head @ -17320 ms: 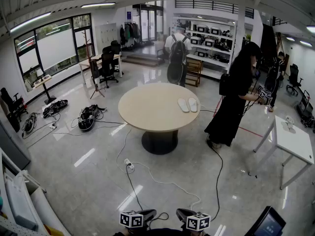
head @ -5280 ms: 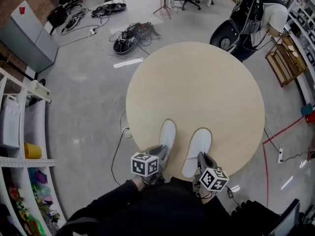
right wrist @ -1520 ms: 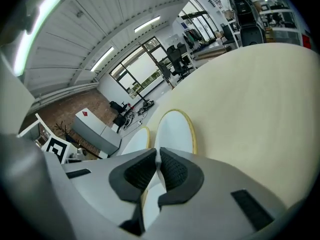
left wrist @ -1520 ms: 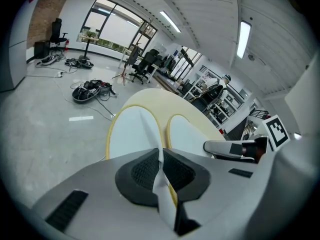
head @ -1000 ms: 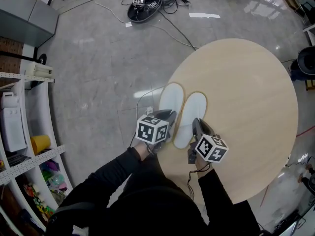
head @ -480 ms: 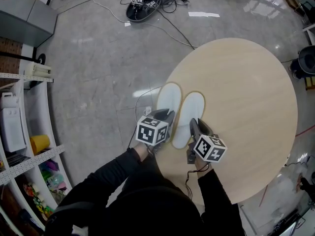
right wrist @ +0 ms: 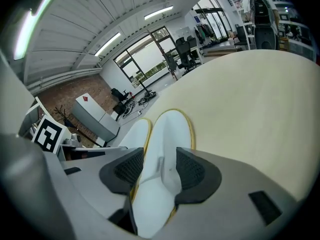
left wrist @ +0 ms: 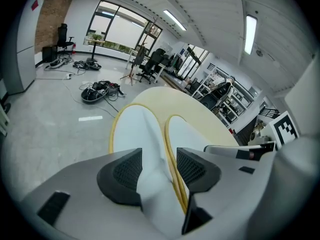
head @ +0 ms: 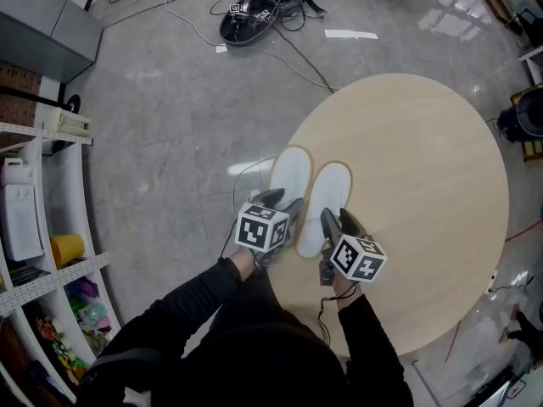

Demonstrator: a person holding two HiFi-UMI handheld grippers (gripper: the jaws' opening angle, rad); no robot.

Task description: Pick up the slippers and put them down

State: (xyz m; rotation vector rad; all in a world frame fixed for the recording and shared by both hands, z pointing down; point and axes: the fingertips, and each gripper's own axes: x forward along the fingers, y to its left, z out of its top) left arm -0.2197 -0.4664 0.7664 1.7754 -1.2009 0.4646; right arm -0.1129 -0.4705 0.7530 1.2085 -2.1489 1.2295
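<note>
1. The left slipper (head: 291,176) and the right slipper (head: 328,195) lie flat on the round table (head: 424,168). They are side by side and touching. They sit close to the table's edge on the person's side.
2. The left gripper (head: 282,202) has its jaws apart. They have just been opening. The heel end of the left slipper is between them, but the pads do not squeeze it.
3. The right gripper (head: 337,220) is the same. Its jaws have just been opening and now stand wide. The heel end of the right slipper lies between them, loose.
4. So it looks like both slippers are down and let go. The big part of the job seems done.
5. What is left, I think, is small: pull both grippers back off the heels without bumping the slippers.
</note>
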